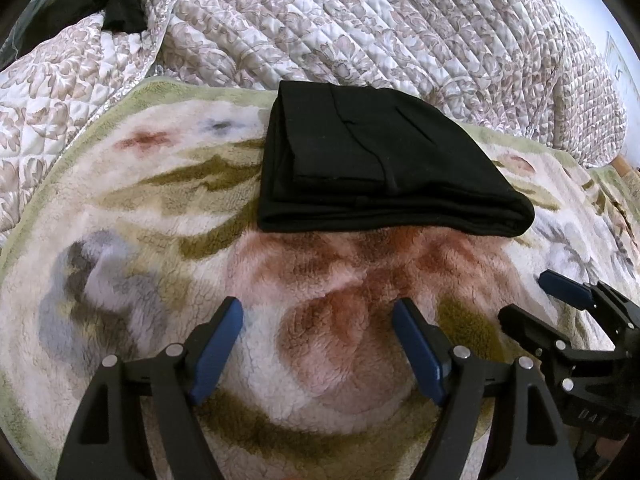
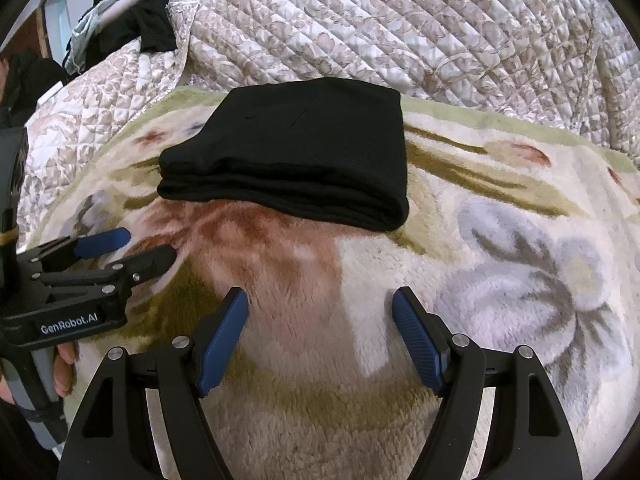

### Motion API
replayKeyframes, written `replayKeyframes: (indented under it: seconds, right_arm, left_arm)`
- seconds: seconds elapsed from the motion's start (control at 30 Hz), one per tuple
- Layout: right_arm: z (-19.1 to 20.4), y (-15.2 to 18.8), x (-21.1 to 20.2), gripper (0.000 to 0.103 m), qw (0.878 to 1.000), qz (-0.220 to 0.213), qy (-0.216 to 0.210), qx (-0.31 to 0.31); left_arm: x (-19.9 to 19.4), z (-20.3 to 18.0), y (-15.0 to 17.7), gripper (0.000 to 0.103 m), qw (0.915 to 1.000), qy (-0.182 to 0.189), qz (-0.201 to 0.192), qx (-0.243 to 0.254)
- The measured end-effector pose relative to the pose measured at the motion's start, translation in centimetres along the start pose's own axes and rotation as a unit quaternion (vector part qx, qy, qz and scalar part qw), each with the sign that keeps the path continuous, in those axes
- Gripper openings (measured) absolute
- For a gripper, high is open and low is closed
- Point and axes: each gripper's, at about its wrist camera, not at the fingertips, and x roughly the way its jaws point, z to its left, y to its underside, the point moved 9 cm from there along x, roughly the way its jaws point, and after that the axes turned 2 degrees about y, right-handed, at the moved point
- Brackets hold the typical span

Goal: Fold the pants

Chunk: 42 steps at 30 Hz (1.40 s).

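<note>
The black pants (image 1: 372, 160) lie folded into a compact stack of layers on a fluffy floral blanket (image 1: 160, 240); they also show in the right wrist view (image 2: 296, 160). My left gripper (image 1: 318, 320) is open and empty, hovering over the blanket just short of the pants' near edge. My right gripper (image 2: 320, 312) is open and empty, also short of the pants. The right gripper shows at the right edge of the left wrist view (image 1: 532, 300). The left gripper shows at the left of the right wrist view (image 2: 150, 246).
A quilted floral bedspread (image 1: 380, 20) rises behind the blanket. Dark clothes (image 2: 156, 28) hang or lie at the far left by a rail. A hand (image 2: 64, 368) holds the left gripper's handle. A wooden edge (image 1: 624, 168) shows at far right.
</note>
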Motion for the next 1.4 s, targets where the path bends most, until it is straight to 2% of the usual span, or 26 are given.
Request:
replayKeyframes:
  seconds: [0.1,0.37,0.6,1.4]
  right_arm:
    - [-0.02,0.19,-0.17,0.075,1.0,-0.006,0.017,-0.002]
    - [-0.24,0.31,-0.09,0.076,1.0,-0.007,0.02,-0.001]
    - [-0.32,0.46,-0.04,0.077,1.0,-0.004,0.008,0.005]
    - [-0.26,0.46,-0.02,0.077,1.0,-0.004,0.007,0.006]
  left_arm:
    - [0.0,0.03,0.02,0.08,1.0,0.0,0.0,0.0]
    - [0.03,0.01,0.03,0.08,1.0,-0.002,0.0,0.001]
    - [0.0,0.0,0.03,0.08,1.0,-0.002,0.0,0.001]
    - [0.05,0.02,0.05,0.081,1.0,0.0,-0.001,0.0]
